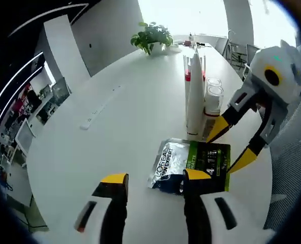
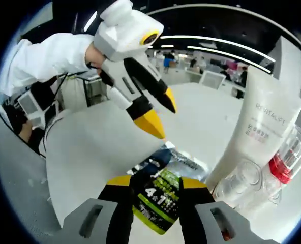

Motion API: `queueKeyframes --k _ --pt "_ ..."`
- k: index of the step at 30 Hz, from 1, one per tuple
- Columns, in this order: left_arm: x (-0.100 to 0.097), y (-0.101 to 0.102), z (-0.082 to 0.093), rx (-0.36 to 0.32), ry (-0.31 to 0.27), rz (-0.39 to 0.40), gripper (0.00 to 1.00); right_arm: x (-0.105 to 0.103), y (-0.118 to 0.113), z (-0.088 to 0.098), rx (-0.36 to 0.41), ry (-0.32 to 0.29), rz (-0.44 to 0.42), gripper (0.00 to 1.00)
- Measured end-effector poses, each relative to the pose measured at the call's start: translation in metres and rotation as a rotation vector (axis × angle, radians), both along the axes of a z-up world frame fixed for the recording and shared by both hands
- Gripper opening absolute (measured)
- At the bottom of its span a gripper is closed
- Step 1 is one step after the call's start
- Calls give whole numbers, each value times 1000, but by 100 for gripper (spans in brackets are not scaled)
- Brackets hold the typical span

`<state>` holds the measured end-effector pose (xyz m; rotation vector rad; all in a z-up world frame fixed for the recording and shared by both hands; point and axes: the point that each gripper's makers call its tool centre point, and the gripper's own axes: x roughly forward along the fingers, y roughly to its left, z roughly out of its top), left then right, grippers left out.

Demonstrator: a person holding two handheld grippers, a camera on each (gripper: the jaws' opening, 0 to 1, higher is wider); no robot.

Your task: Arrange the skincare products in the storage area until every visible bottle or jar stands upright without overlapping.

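Observation:
A silver and green sachet pack (image 1: 191, 158) (image 2: 158, 201) lies flat on the white table (image 1: 130, 112). Just past it stand white tubes (image 1: 195, 91) (image 2: 262, 132), upright, with clear jars (image 1: 214, 96) (image 2: 242, 190) and a red-banded clear bottle (image 2: 285, 162) beside them. My right gripper (image 1: 228, 150) (image 2: 155, 182) is open, its jaws straddling the pack's end. My left gripper (image 1: 155, 178) (image 2: 160, 113) is open too, with its right fingertip (image 1: 196, 175) over the pack's near edge. I cannot tell whether either gripper touches the pack.
A potted plant (image 1: 151, 35) stands at the table's far end, and a flat white power strip (image 1: 89, 119) lies on the left half. Chairs (image 1: 242, 51) stand beyond the table on the right. A white sleeve (image 2: 49, 56) holds the left gripper.

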<state>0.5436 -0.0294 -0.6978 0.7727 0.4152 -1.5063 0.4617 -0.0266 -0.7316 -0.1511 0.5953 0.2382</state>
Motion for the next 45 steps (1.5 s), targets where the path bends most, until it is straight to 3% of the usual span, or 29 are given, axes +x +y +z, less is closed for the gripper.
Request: queueKeyframes --k 6,14,19,22,28,33,39,45 --pt "1 9 22 -63 1 49 55 2 7 9 38 -22 14 36" --pt "-9 31 26 -88 49 111 61 1 18 13 30 -30 53 44" --pt "-10 45 26 -99 79 155 62 -1 25 10 32 -5 79 59" --pt "-14 55 31 -112 81 176 64 -2 27 11 9 0 98 63" --pt "-18 71 37 -137 89 221 67 0 20 30 -10 -52 89 68" --pt "-24 81 42 -171 100 261 67 -2 19 32 -31 -59 101 73" --pt "-35 90 44 -184 100 274 69 -10 22 51 -23 -106 96 76" --pt "-42 96 42 -177 100 283 74 -12 23 57 -25 -119 85 81"
